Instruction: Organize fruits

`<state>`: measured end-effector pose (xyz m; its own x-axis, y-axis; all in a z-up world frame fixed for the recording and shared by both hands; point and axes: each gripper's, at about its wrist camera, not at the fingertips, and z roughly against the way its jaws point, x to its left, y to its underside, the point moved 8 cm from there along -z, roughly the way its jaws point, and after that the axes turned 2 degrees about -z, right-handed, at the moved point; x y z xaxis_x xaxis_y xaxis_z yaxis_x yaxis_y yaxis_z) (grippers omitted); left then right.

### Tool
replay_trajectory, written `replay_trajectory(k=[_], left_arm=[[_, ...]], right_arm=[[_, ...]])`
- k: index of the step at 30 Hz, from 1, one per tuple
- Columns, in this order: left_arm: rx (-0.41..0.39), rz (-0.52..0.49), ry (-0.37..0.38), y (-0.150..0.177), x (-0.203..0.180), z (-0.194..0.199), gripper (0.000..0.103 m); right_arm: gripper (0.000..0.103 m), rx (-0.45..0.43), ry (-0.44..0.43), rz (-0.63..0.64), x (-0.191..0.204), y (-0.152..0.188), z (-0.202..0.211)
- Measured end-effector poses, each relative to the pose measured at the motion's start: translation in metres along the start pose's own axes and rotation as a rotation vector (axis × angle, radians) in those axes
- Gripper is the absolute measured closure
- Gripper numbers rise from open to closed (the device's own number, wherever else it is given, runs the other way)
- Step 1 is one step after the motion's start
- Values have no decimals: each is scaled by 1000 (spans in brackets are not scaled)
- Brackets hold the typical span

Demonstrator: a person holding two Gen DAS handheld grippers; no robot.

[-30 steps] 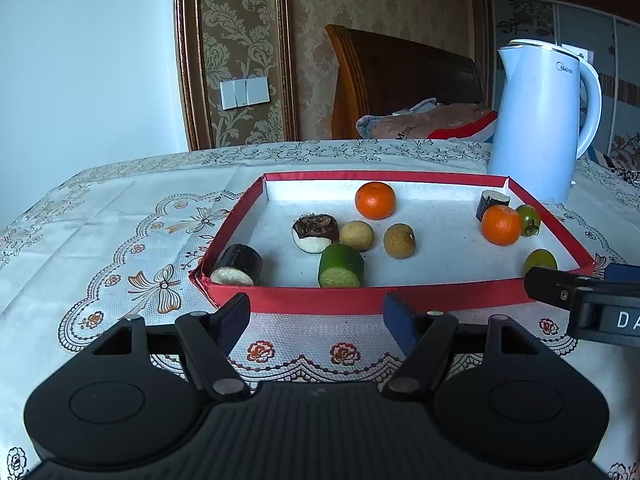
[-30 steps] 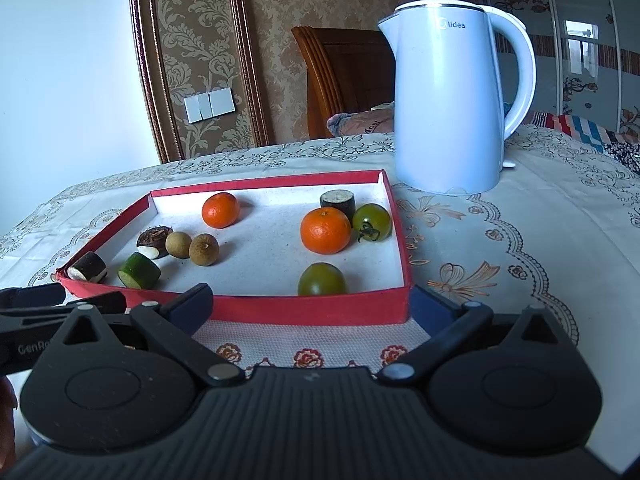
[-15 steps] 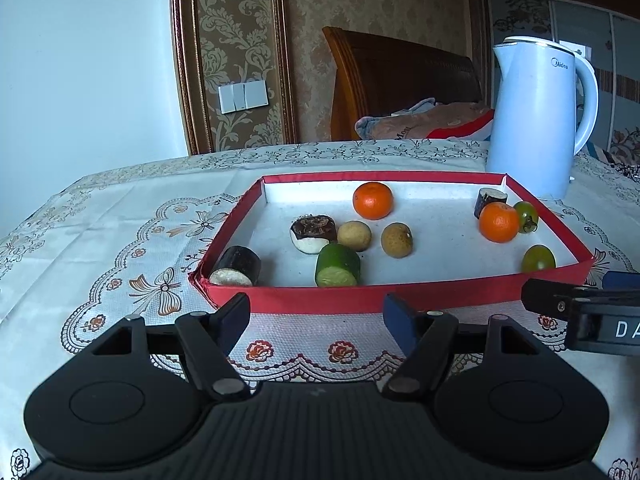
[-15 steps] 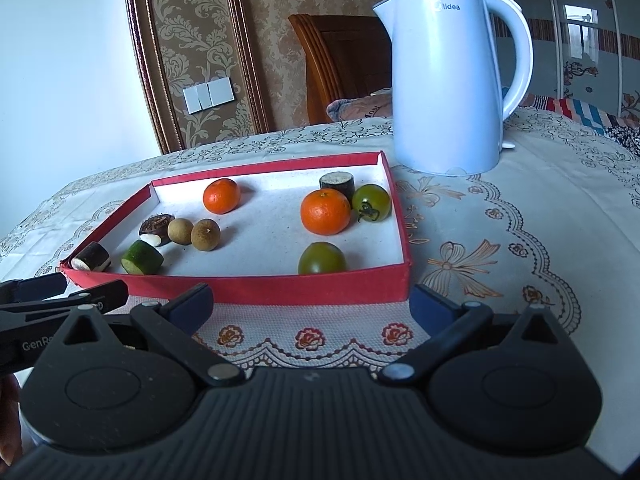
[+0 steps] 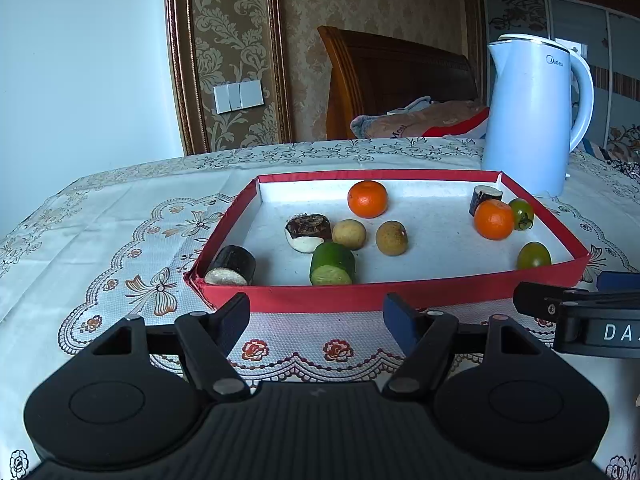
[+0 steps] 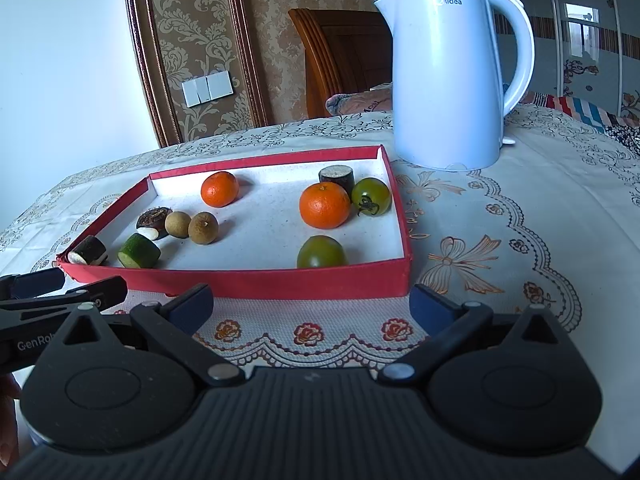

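A shallow red tray (image 5: pixel 304 295) (image 6: pixel 280 282) with a white floor sits on the tablecloth. In it lie two oranges (image 5: pixel 367 198) (image 6: pixel 324 205), two brown longans (image 5: pixel 391 238) (image 6: pixel 203 228), two green tomatoes (image 5: pixel 533 255) (image 6: pixel 321 251), a cucumber piece (image 5: pixel 332 263) (image 6: pixel 139 251) and dark cut pieces (image 5: pixel 232 270) (image 6: pixel 337 176). My left gripper (image 5: pixel 318 316) hovers open just before the tray's near wall, nothing between its fingers. My right gripper (image 6: pixel 312 308) is open too, before the tray's near right part, and holds nothing.
A pale blue electric kettle (image 5: pixel 530 120) (image 6: pixel 448 76) stands on the table beyond the tray's far right corner. A wooden chair (image 5: pixel 384 80) with cloth on it is behind the table. Embroidered tablecloth (image 6: pixel 520 216) spreads to the right of the tray.
Both views have crept slightly, so the tray sits a little differently in the picture. Neither gripper's jaws have changed and no fruit has moved.
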<state>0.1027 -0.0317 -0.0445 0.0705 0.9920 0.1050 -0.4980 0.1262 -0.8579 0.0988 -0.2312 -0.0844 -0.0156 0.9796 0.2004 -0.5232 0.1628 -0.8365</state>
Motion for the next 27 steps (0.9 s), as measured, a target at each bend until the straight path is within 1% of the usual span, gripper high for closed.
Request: replay_trajectory(k=[17, 27], left_arm=[[3, 2, -5, 0, 0, 0, 30], [-10, -11, -14, -1, 0, 1, 30]], right_arm=[[0, 9, 4, 1, 0, 1, -2], [0, 8, 4, 2, 0, 1, -2]])
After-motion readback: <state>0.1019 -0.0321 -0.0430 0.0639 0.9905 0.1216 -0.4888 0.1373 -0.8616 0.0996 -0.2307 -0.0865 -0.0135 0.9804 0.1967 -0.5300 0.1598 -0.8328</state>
